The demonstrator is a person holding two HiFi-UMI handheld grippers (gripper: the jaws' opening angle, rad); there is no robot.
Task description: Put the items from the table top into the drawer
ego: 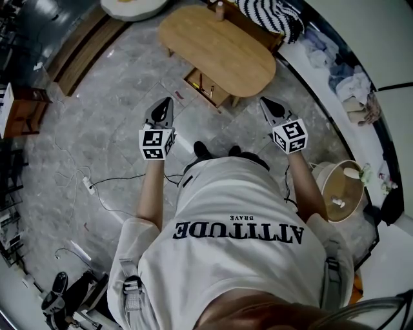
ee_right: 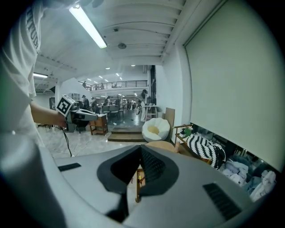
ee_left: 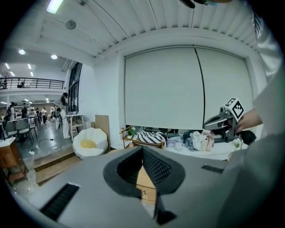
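In the head view a person in a white T-shirt stands on the grey stone floor (ego: 97, 129) in the lower half of the frame, with a tool in each hand held out toward the top of the frame. The left tool (ego: 169, 102) sits left of centre and the right tool (ego: 263, 100) right of centre. Each carries its marker cube just above the wrist.

In its own view the left tool's jaws are together at the tips, with nothing between the pads. The right tool's jaws are likewise closed on nothing in the right gripper view. Both tools hang in the air, apart from everything.

The oval wooden desk (ego: 219, 48) lies at upper centre, beyond both tools. Its drawer (ego: 205, 87) stands pulled open from the near edge and lies between the two tool tips in the frame. A couple of thin stick-like items (ego: 210, 91) lie inside it, too small to identify.

A white round cushion seat (ego: 132, 6) with a yellow centre sits at the top left edge. A black-and-white striped cushion (ego: 271, 16) lies at the top right. A round tan basket (ego: 339, 190) stands at the right edge. A power strip (ego: 89, 185) with its cable lies on the floor at the left.
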